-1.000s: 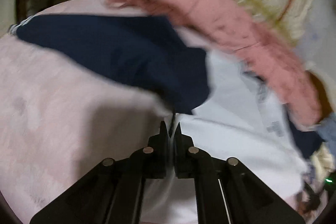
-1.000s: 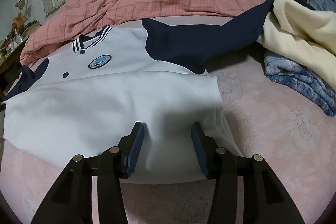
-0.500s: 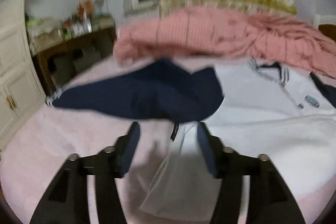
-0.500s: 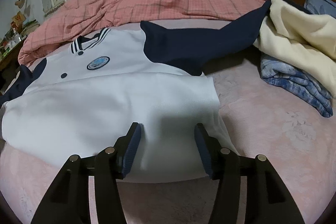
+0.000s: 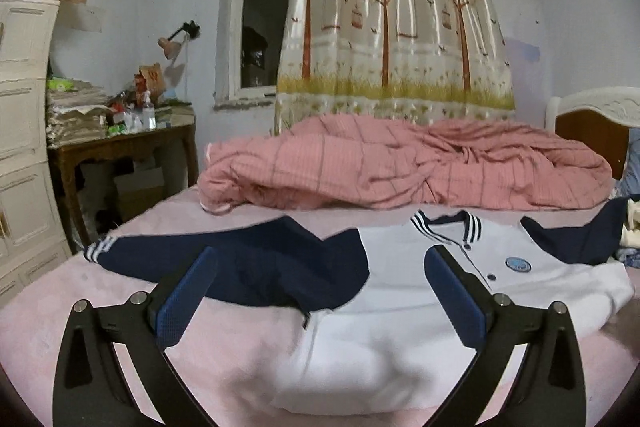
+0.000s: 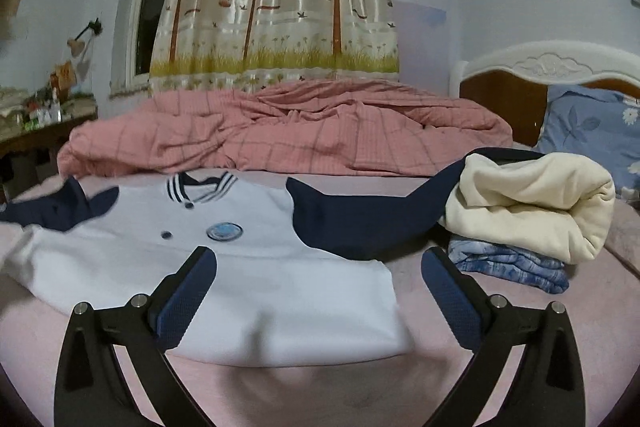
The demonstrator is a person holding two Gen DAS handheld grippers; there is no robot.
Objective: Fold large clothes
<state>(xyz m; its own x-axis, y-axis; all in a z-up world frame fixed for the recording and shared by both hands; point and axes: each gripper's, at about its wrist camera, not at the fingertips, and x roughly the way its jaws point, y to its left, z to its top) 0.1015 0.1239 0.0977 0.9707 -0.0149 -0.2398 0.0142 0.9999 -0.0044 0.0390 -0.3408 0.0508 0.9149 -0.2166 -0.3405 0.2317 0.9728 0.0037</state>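
Note:
A white jacket with navy sleeves, a striped collar and a round badge lies flat on the pink bed sheet. Its left navy sleeve is laid across toward the body. The right sleeve runs off toward a pile of clothes. My left gripper hovers above the jacket's left side, its jaws opening wide and nothing between the pads. Over the white body and lower right corner hangs my right gripper, jaws also opening, with no cloth touching its pads.
A rumpled pink checked quilt fills the far side of the bed. A cream garment on folded blue jeans sits at the right, near a blue pillow and headboard. A cluttered wooden desk stands left.
The left gripper let go of the jacket's edge and opened wide. The right gripper widened too. Both rose and tilted up, so the room now shows behind the bed.

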